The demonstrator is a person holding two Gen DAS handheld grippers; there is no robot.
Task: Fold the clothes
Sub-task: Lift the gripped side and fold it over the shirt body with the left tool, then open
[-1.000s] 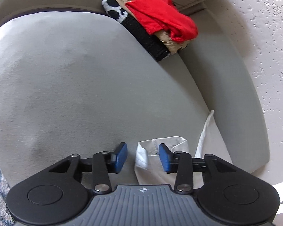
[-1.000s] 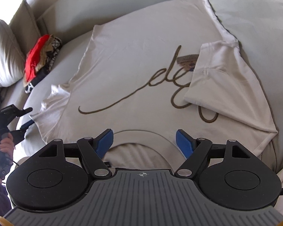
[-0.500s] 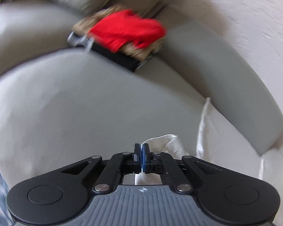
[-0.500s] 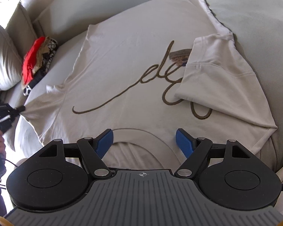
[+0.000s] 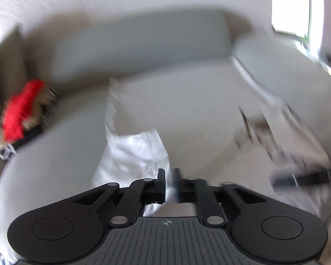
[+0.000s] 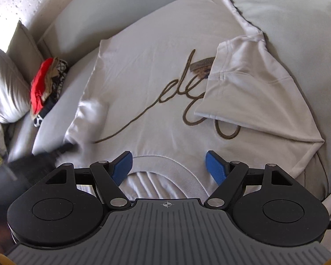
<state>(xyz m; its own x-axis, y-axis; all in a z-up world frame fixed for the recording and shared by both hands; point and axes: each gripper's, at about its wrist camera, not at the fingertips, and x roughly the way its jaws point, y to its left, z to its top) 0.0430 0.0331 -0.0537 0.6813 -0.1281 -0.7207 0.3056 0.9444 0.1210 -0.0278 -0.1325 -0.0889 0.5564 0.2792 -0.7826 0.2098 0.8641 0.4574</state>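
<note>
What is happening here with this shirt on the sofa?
A person is folding a pale T-shirt that lies spread on a grey sofa. One sleeve is already folded in over the print. The left gripper is shut on the other sleeve; its view is blurred by motion. The right gripper hangs open over the collar, holding nothing. A pile of clothes, red on top, waits by the cushion.

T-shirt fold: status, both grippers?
Left gripper shut on sleeve, view blurred. Right gripper open above collar. T-shirt flat on sofa. Nothing in the way.
</note>
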